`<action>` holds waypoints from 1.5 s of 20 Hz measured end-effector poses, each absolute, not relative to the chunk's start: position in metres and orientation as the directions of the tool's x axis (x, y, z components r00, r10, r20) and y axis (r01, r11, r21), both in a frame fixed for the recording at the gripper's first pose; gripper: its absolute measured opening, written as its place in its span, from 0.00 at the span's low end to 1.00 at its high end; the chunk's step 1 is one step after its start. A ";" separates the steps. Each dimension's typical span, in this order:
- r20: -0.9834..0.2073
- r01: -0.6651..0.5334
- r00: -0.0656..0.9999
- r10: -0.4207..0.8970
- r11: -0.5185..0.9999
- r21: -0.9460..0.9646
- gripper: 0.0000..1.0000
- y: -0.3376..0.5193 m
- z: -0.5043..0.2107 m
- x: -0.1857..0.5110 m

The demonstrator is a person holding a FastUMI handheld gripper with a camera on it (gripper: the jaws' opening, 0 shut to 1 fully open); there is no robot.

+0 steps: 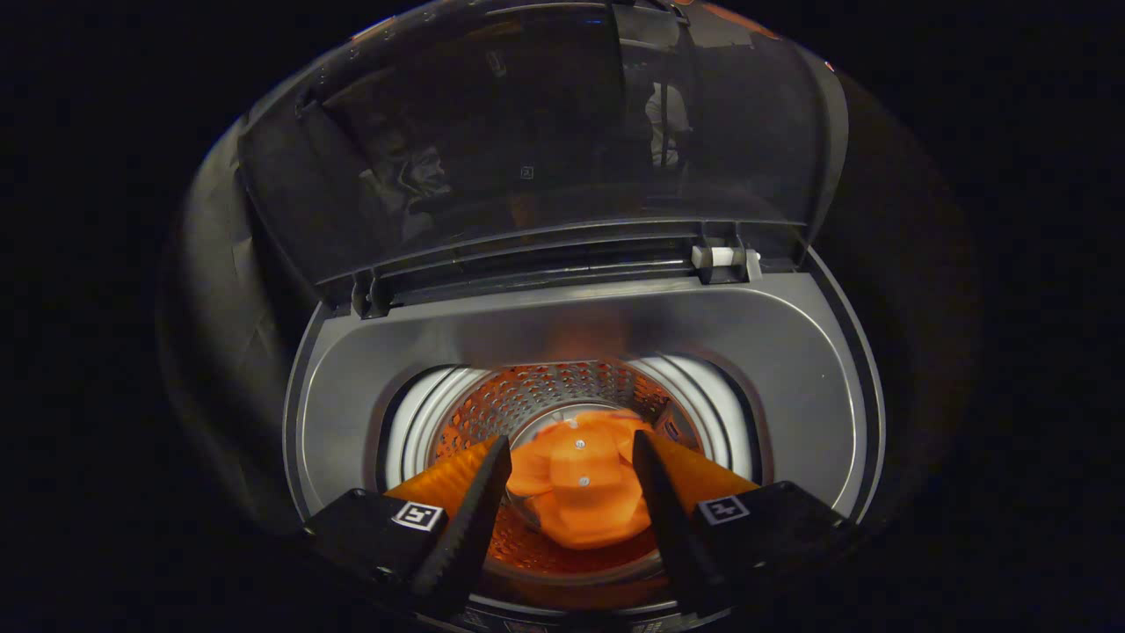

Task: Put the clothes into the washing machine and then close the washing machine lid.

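The claw hangs over the washing machine, fingers spread wide and gripping nothing. Between and below them, down in the perforated drum, lies the orange pulsator. Beyond stands the raised lid.

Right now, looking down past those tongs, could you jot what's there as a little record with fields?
machine: top-loading washing machine, seen from above
lid: dark see-through lid, raised at the back on its hinges
drum: perforated drum, lit orange, below the opening
drum floor: orange agitator plate at the bottom
clothes: cannot tell whether any are in the drum
tongs: tongs open, hovering over the opening, holding nothing
fingers: fingers spread, agitator plate seen between them
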State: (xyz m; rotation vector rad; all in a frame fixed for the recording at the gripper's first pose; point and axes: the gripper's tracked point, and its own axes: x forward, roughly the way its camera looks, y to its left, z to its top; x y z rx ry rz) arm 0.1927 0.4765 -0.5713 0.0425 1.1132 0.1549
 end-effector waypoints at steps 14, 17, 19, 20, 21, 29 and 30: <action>-0.796 -0.172 0.572 0.198 0.978 0.119 0.99 0.484 -0.481 0.181; -0.716 -0.182 0.665 0.212 0.976 0.120 0.99 0.484 -0.427 0.194; -0.653 -0.182 0.726 0.215 0.976 0.120 0.99 0.481 -0.389 0.204; -0.619 -0.180 0.755 0.216 0.976 0.121 0.99 0.482 -0.368 0.209; -0.586 -0.177 0.780 0.217 0.976 0.126 0.99 0.482 -0.348 0.216; -0.354 -0.219 0.905 0.235 0.972 0.087 0.98 0.479 -0.217 0.275; -0.332 -0.221 0.914 0.233 0.972 0.075 0.98 0.478 -0.204 0.286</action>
